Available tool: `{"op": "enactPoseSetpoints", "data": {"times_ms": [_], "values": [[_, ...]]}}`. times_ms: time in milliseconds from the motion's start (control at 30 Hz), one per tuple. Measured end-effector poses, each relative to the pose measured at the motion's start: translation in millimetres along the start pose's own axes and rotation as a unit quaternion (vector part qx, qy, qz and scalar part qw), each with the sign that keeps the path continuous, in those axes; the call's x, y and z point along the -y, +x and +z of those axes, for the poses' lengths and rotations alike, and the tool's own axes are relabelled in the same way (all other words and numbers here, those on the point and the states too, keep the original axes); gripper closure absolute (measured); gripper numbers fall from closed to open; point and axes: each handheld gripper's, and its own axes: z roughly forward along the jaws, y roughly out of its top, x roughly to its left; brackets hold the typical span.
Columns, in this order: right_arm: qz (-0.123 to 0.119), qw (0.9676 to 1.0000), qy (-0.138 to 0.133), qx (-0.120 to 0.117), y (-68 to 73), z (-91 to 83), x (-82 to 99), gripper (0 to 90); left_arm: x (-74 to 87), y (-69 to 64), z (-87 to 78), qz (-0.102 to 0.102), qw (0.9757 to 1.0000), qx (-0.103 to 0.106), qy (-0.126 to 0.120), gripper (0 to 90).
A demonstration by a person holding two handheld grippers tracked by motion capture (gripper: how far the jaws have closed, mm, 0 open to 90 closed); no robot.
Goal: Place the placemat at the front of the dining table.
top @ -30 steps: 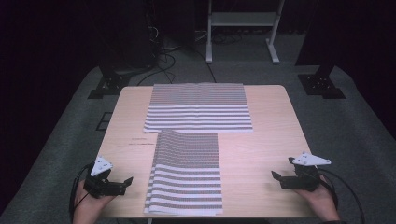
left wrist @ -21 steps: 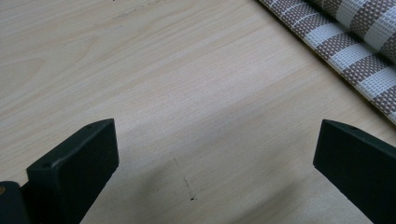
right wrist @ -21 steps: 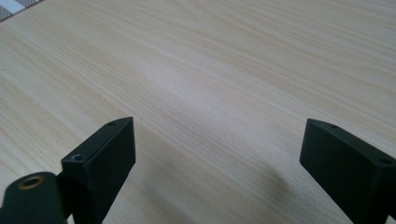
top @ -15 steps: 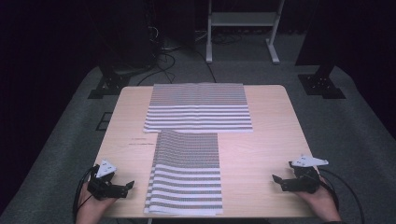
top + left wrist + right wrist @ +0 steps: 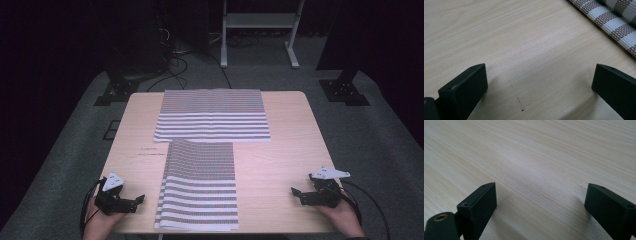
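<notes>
Two brown-and-white striped woven mats lie on the light wooden table [image 5: 290, 145]. One mat [image 5: 212, 116] lies crosswise at the far side. The other mat [image 5: 200, 185] runs lengthwise to the near edge. My left gripper [image 5: 138, 202] rests open on bare wood at the near left, a short way left of the near mat. Between its jaws in the left gripper view [image 5: 539, 82] is only wood, with the near mat's edge [image 5: 616, 20] at upper right. My right gripper [image 5: 299, 194] sits open at the near right, and only bare wood lies between its jaws in the right gripper view [image 5: 540, 197].
Dark carpet surrounds the table. Behind it stand a white metal frame [image 5: 260, 25], black stand bases [image 5: 117, 90] [image 5: 345, 87] and loose cables [image 5: 175, 60]. Bare wood runs along both sides of the near mat.
Both grippers have drifted slightly toward the table's near edge. Their jaws stay open and the mats have not moved.
</notes>
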Motion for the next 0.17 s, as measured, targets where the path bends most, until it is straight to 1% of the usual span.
{"op": "enactPoseSetpoints", "data": {"times_ms": [100, 167], "values": [[0.000, 1.0000, 0.000, 0.001, 0.1, 0.0, 0.0, 9.4, -0.3, -0.8, 0.3, 0.001, 1.0000, 0.001, 0.000, 0.0], [0.001, 1.0000, 0.000, 0.001, 0.3, 0.1, 0.0, 9.4, -1.3, -2.8, 1.3, 0.006, 1.0000, 0.006, 0.000, 0.0]]}}
